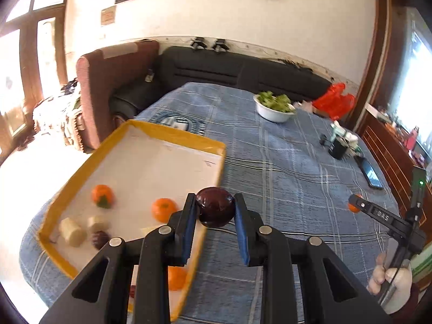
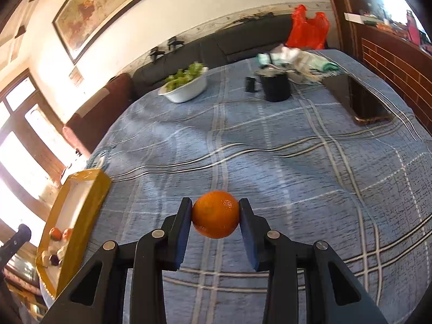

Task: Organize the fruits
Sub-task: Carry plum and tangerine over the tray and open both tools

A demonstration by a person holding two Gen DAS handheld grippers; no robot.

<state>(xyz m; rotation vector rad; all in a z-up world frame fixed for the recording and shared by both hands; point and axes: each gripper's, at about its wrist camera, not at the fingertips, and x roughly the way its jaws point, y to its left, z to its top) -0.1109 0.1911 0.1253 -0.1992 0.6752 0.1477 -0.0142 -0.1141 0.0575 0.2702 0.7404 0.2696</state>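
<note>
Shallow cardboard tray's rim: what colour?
Yellow rim, white inside; clearest in the left wrist view.

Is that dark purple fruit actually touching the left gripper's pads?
Touching. The left wrist view shows both pads of the left gripper pressed against the dark purple fruit.

The middle of the blue cloth (image 2: 270, 162) lies bare, open to passage. The yellow-rimmed tray (image 1: 172, 132) bounds the left edge. At the far end stand a white bowl (image 2: 186, 91), a black cup (image 2: 276, 87) and a dark box (image 2: 361, 100).
</note>
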